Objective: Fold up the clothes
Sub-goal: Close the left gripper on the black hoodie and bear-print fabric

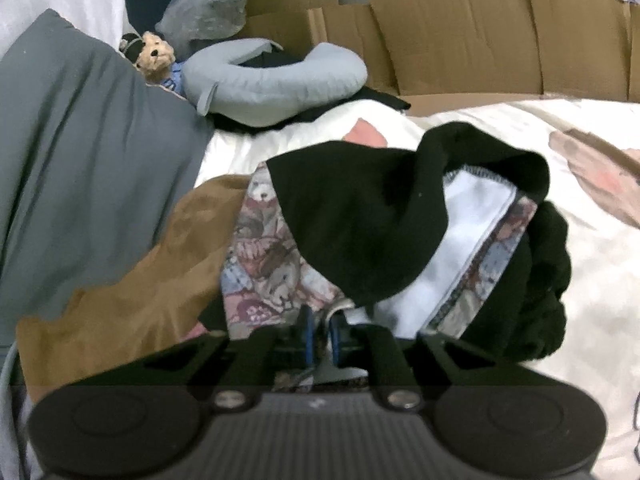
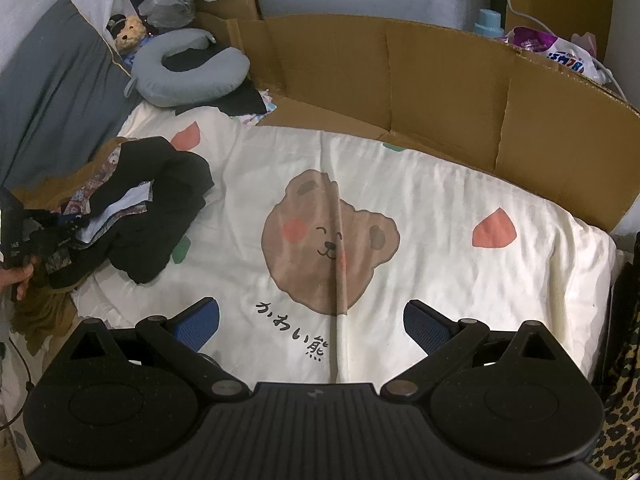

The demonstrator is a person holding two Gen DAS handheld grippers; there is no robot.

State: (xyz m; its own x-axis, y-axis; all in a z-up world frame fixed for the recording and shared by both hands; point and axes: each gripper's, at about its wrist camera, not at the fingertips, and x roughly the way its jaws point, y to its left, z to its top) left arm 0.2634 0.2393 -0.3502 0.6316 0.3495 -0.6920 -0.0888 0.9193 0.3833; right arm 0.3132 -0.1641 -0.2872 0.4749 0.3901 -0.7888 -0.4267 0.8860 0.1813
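- While the black garment (image 1: 360, 216) lies bunched on the cream quilt (image 2: 440, 208), it sits at the quilt's left side, directly in front of the left gripper (image 1: 320, 330) and well apart from the right gripper (image 2: 312, 320).
- Its shape is a heap and not a flat sheet, so I cannot name a clear long axis; a white lining with a patterned border (image 1: 472, 232) shows where the black cloth is turned over.
- Under and beside it lie a bear-patterned cloth (image 1: 264, 256) and a brown cloth (image 1: 152, 264), so the pile holds more than one piece (which piece belongs with which, I cannot tell).
- The left gripper is the nearer one: its blue pads stand almost together, with an edge of cloth pinched between them at the near rim of the heap. It seems to be the white-lined edge of the garment, though the wrist view is blurred there.
- The right gripper has its fingers (image 2: 198, 326) wide apart and holds nothing; below it is only the bare quilt with the printed bear face (image 2: 332, 240).
- From the right gripper, the heap lies to the left and a little farther away, so I judge that any help from this side calls for a reach leftward across the quilt.
- A hand (image 2: 18, 276) shows at the left edge of the right wrist view, holding the left tool.
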